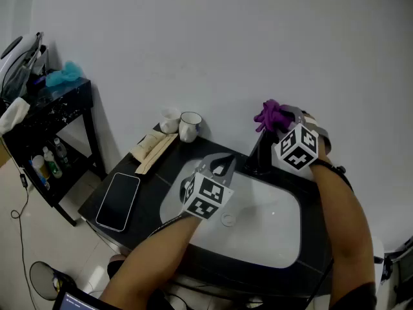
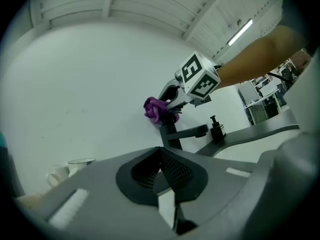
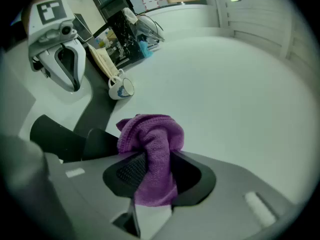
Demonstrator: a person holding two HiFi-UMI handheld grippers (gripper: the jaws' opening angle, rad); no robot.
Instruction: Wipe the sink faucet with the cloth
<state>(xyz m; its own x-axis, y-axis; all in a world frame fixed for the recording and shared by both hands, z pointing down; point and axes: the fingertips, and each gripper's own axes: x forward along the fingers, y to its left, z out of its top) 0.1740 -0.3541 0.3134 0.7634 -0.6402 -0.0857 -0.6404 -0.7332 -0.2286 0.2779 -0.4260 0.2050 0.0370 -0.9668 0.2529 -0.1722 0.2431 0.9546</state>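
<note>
We see the right gripper (image 3: 150, 176) clamped on the purple cloth (image 3: 151, 144), which bunches up above its jaws. The cloth sits at the top of the black faucet (image 1: 257, 159), just below that gripper, and seems to touch it. The left gripper (image 2: 161, 170) has its jaws together with nothing between them. It hangs over the white sink (image 1: 277, 234), near the faucet and apart from the cloth. Beyond the left gripper 2 mugs (image 1: 190, 126) stand by the wall, and a phone (image 1: 118, 201) lies to its left.
</note>
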